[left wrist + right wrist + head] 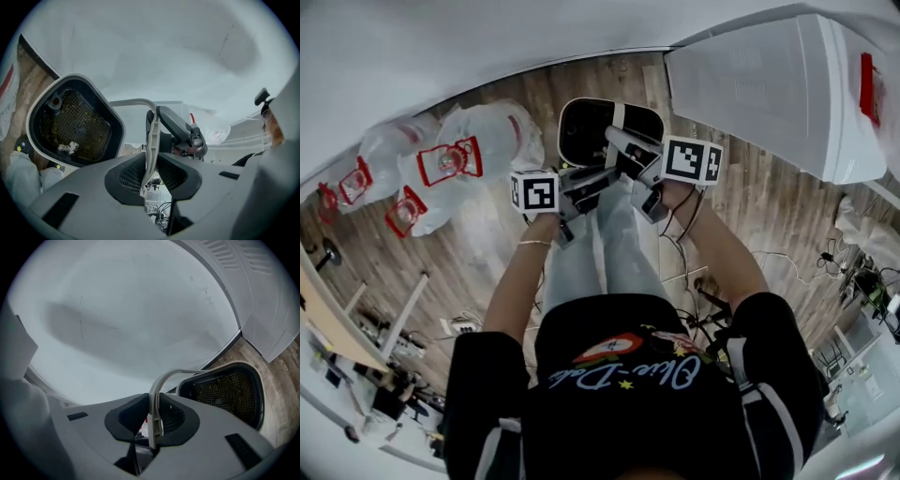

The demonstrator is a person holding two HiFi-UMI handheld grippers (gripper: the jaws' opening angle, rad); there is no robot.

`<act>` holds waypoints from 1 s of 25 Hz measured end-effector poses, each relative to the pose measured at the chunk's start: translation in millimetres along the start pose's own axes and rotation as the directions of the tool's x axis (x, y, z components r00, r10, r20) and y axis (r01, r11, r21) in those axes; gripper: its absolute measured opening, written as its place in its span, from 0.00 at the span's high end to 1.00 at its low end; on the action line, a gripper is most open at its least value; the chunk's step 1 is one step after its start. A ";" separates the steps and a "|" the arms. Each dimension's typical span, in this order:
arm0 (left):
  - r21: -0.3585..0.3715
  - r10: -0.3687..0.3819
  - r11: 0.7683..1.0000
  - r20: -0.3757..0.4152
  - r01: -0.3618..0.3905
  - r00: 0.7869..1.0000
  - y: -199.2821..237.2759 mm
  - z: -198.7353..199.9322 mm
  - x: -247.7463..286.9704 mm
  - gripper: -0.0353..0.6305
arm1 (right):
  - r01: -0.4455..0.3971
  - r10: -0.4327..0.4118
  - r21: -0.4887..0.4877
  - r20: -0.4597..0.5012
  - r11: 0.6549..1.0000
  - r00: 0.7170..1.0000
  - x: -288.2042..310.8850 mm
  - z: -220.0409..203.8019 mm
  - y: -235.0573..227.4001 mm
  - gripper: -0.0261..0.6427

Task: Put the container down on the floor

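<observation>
The container (609, 131) is a black bin with a white rim and a mesh insert, and it hangs over the wooden floor by a thin grey handle. My left gripper (586, 187) and right gripper (639, 171) both hold that handle from the near side. In the left gripper view my left gripper (150, 171) is shut on the handle (151, 136), with the container (70, 122) at the left and the other gripper (183, 133) just beyond. In the right gripper view my right gripper (154, 420) is shut on the handle (161, 383), with the container (225, 392) at the right.
Clear plastic bags with red handles (478, 150) lie on the floor to the left of the container. A large white appliance (769, 89) stands at the upper right. Cables (834, 262) trail over the floor at the right. A white wall runs behind the container.
</observation>
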State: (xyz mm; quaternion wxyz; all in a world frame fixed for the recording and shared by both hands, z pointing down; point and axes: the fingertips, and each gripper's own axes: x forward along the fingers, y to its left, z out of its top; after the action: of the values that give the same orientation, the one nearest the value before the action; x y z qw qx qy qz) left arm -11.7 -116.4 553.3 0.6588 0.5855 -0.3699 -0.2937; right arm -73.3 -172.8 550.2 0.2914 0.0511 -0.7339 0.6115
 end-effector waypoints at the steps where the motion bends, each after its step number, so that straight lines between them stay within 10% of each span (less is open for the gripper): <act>1: -0.014 0.003 1.000 0.000 -0.003 1.000 6.1 -1.9 2.1 0.86 | 0.006 -0.006 0.000 -0.003 1.000 1.000 1.6 -1.2 -6.1 0.88; 25: -0.082 0.038 0.996 0.055 -0.034 0.998 85.7 -22.2 24.1 0.84 | 0.079 -0.083 -0.077 -0.040 0.994 0.996 25.2 -25.6 -82.9 0.88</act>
State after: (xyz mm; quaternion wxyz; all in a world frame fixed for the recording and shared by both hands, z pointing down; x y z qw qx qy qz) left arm 16.2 -111.7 640.6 0.6765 0.5430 -0.3867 -0.3130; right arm -49.0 -162.4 636.6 0.3333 0.0568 -0.7472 0.5722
